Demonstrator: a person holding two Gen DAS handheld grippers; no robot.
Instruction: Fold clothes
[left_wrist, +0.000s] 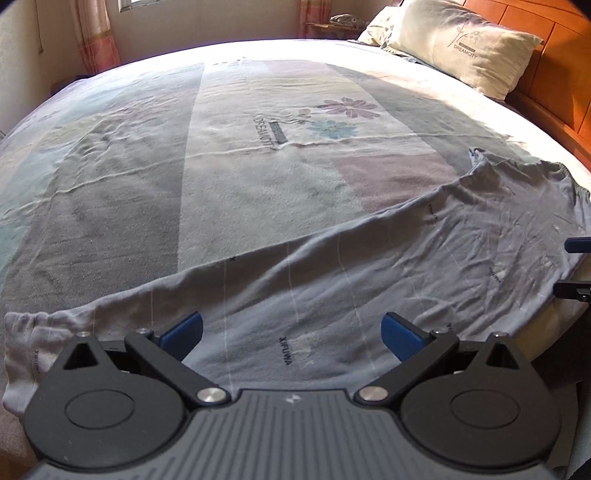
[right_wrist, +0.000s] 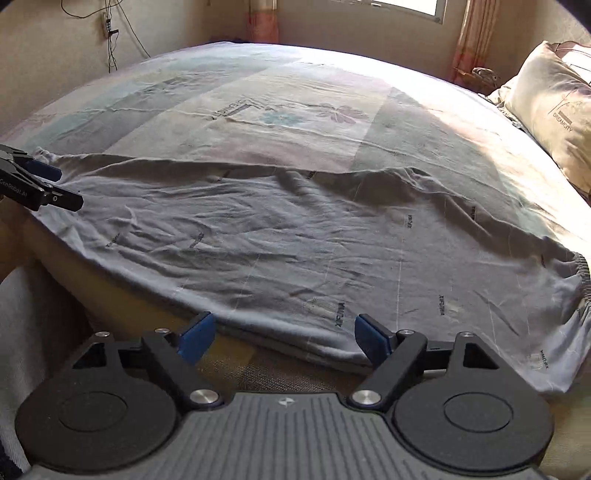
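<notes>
A grey-blue garment with thin white lines and small "XIFUWA" print lies spread flat along the near edge of the bed. It also shows in the right wrist view, with an elastic hem at its right end. My left gripper is open and empty, just above the garment's near-left part. My right gripper is open and empty at the garment's near edge, over the bed's side. The right gripper shows at the right edge of the left wrist view; the left gripper shows at the left edge of the right wrist view.
The bed has a patchwork sheet with a flower print. Pillows lie against an orange wooden headboard at the far right. Curtains and a window stand beyond the bed. Cables hang on the wall.
</notes>
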